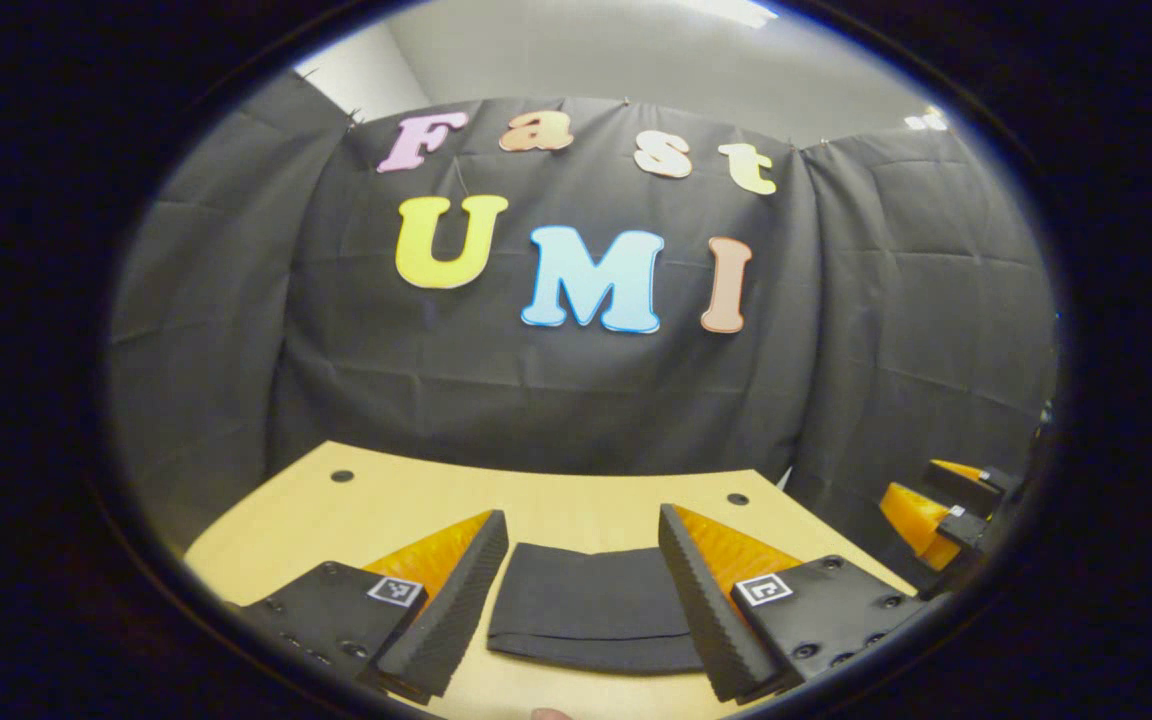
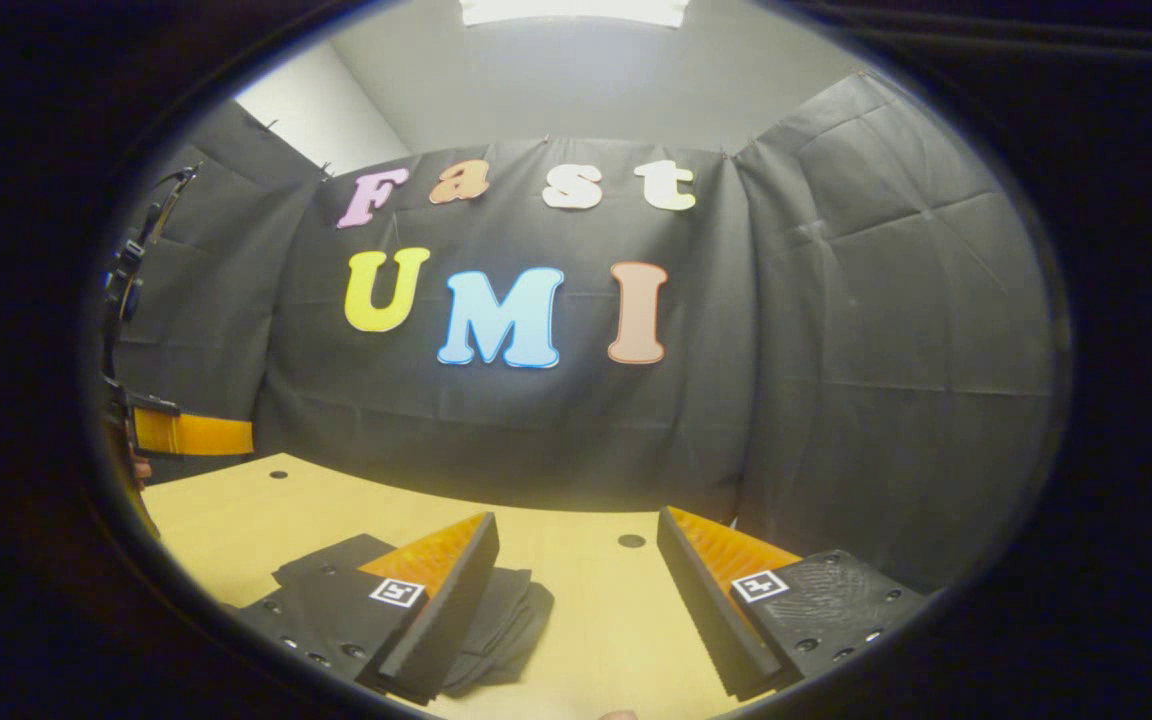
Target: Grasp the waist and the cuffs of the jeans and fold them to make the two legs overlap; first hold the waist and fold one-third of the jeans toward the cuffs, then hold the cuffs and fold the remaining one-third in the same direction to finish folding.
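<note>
Both grippers we see with jaws apart, nothing between the pads: left gripper (image 1: 583, 560), right gripper (image 2: 577, 565). Folded jeans (image 1: 591, 607) lie flat on the table (image 1: 576, 505), ahead between the left gripper's fingers.

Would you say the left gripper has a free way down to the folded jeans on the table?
Probably yes: the left gripper stands open, the folded jeans lie flat on the table between its fingers, with nothing in between.

Both gripper views look low and level across the wooden table (image 1: 576, 505) toward the black cloth wall (image 2: 536, 440).
</note>
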The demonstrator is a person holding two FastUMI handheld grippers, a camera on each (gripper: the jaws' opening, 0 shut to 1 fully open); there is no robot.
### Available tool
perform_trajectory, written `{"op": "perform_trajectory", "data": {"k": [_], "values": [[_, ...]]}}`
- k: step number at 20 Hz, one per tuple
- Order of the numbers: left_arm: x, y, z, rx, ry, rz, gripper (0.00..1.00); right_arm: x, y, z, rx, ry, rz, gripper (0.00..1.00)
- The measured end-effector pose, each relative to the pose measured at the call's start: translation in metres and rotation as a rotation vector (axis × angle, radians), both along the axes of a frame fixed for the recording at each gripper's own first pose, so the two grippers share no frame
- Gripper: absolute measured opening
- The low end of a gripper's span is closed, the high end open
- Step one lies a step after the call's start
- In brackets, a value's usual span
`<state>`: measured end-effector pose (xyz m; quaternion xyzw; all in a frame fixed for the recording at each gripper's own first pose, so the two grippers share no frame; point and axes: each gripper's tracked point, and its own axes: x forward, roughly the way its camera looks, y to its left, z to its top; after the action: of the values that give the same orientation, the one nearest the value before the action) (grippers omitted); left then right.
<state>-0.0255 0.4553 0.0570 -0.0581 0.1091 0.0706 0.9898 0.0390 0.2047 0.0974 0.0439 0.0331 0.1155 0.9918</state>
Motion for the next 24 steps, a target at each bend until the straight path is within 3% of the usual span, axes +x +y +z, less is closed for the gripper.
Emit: {"op": "perform_trajectory", "data": {"k": [9,18,24], "values": [[-0.002,-0.010,0.027,0.009,-0.065,0.053,0.94,-0.015,-0.044,0.016,0.000,-0.046,-0.053,0.94],[-0.001,-0.043,0.058,0.013,-0.140,0.242,0.97,-0.007,-0.085,0.027,-0.041,-0.134,0.057,0.95],[-0.014,-0.078,0.069,0.026,-0.238,0.373,0.97,0.013,-0.134,0.027,0.028,-0.139,0.087,0.95]]}}
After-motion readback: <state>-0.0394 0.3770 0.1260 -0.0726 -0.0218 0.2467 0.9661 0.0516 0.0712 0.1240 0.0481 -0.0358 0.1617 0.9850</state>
